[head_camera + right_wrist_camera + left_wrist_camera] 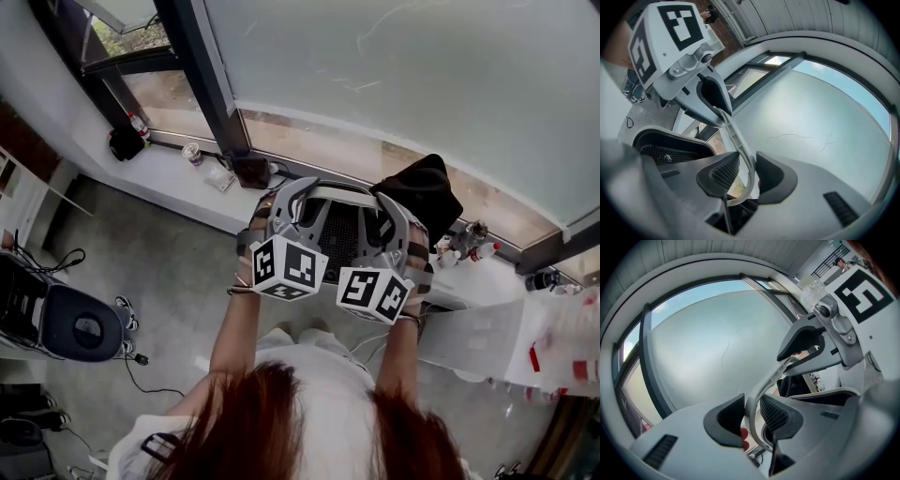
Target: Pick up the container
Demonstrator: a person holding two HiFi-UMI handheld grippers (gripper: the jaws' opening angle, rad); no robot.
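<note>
The container (342, 228) is a white basket with a dark mesh inside and a thin curved rim. It hangs in the air in front of the window, between both grippers. My left gripper (279, 208) is shut on the rim at the container's left side, and in the left gripper view the white rim (769, 383) runs between its dark pads (732, 420). On the right side my right gripper (401, 223) is shut on the rim, and the right gripper view shows the rim (736, 136) pinched between its pads (723, 174). Each gripper view also shows the other gripper across the container.
A window ledge (178, 178) runs below the glass with a can (192, 152), a black bundle (428, 194) and small bottles (467, 239) on it. A dark round seat (82, 324) and cables lie on the floor at left. A white table (525, 342) stands at right.
</note>
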